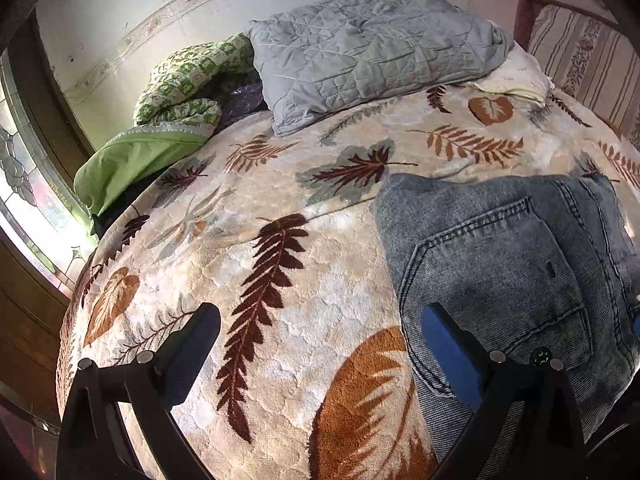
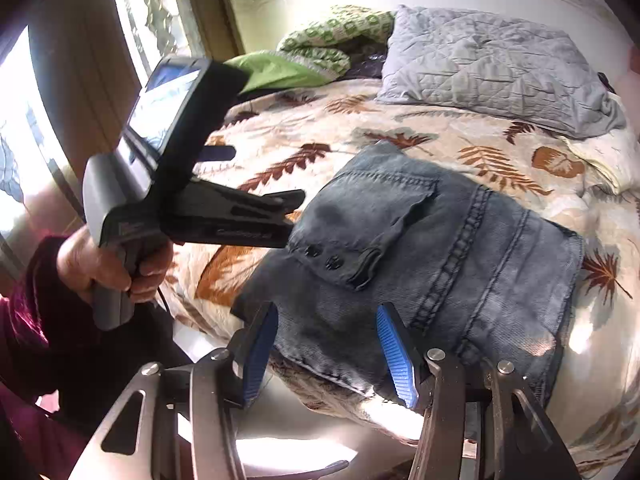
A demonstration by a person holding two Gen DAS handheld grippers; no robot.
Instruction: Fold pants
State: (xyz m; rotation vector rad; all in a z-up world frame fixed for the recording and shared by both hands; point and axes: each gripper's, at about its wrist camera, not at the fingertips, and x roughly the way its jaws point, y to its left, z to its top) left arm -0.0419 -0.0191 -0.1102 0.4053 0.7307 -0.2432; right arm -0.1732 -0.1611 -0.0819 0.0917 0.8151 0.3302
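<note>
the folded jeans (image 2: 420, 264) lie on the leaf-patterned blanket (image 1: 280, 264) near the bed's near edge, back pocket up. the right hand-held gripper (image 2: 327, 354) hovers over their near edge with its blue pads spread, nothing pinched. the left hand-held gripper (image 1: 320, 344) is spread wide beside the jeans, empty, gripped by a hand (image 2: 108, 264) in a maroon sleeve (image 2: 24, 320). a grey quilted pillow (image 1: 360, 52) rests at the head.

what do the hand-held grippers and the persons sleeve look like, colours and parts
The left hand-held gripper has a black body, a grey pistol handle, a screen unit on top and a thin dark cable below. The right hand-held gripper has grey metal linkages with silver rivets and ribbed blue pads. The sleeve is dark red velvet.
</note>
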